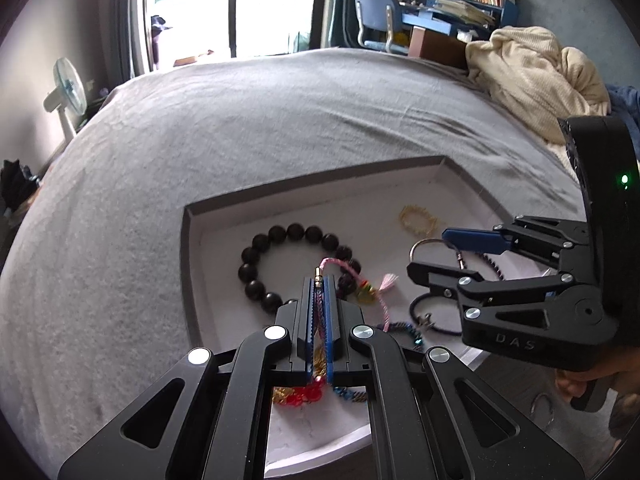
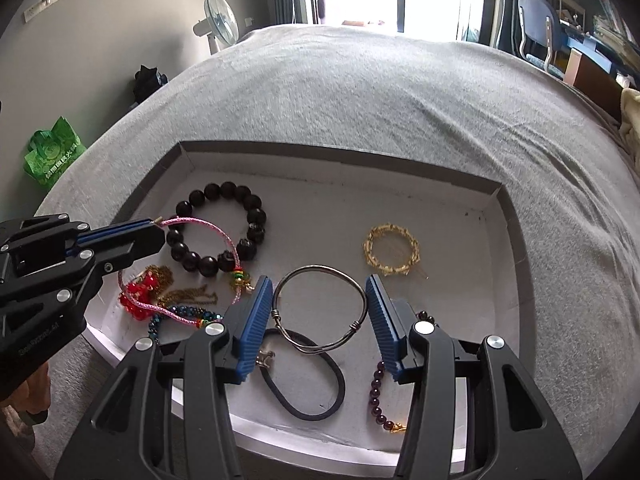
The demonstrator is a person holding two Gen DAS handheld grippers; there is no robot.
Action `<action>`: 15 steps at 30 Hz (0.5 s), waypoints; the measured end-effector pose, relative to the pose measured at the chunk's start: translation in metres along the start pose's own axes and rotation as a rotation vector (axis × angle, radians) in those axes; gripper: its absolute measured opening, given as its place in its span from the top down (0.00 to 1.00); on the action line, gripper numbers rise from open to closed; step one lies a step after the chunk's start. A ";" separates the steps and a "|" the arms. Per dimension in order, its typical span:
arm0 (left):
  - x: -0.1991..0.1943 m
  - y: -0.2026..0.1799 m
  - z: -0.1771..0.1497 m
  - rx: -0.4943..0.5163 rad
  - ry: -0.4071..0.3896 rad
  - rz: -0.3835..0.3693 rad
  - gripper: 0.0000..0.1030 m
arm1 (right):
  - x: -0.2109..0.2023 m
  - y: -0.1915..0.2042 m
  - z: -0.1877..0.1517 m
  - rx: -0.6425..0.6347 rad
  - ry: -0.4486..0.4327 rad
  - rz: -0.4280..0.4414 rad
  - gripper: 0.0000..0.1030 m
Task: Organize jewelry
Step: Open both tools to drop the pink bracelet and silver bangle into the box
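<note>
Cord bracelet [image 2: 208, 229], light and limp, hangs pinched in the left gripper [image 1: 319, 300] over the tray's [image 2: 340, 160] left; hold near its clasp. Right gripper [image 2: 320, 312] half-open around the stiff bangle [image 2: 320, 308].

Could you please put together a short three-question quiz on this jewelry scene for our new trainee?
1. True or false: the left tool is shut on the pink cord bracelet.
2. Which piece lies between the open fingers of the right tool? A) the gold bracelet B) the silver bangle C) the dark bead bracelet
3. Fill in: the jewelry lies in a shallow ____ on the grey bedcover.

Key
1. True: the blue pads are closed with the cord pinched between them.
2. B: the bangle sits between the fingers, which are not pressing on it.
3. tray
</note>
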State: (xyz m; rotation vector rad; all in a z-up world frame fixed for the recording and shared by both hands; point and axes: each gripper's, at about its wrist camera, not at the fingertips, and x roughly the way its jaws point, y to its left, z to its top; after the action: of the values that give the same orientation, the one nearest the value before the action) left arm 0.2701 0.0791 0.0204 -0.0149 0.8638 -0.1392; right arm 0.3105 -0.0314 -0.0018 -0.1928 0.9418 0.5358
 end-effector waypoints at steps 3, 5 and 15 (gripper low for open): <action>0.002 0.001 -0.005 0.001 0.014 0.003 0.95 | 0.002 0.001 -0.002 -0.005 0.008 -0.004 0.53; 0.003 0.001 -0.007 -0.001 0.021 0.006 0.95 | 0.002 0.001 -0.003 -0.007 0.011 -0.004 0.53; -0.006 0.001 -0.017 -0.003 0.005 0.050 0.48 | -0.009 0.005 -0.012 -0.065 -0.003 -0.029 0.44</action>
State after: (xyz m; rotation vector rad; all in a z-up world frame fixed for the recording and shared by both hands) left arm 0.2536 0.0819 0.0139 0.0044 0.8689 -0.0913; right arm 0.2948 -0.0349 -0.0012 -0.2642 0.9180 0.5403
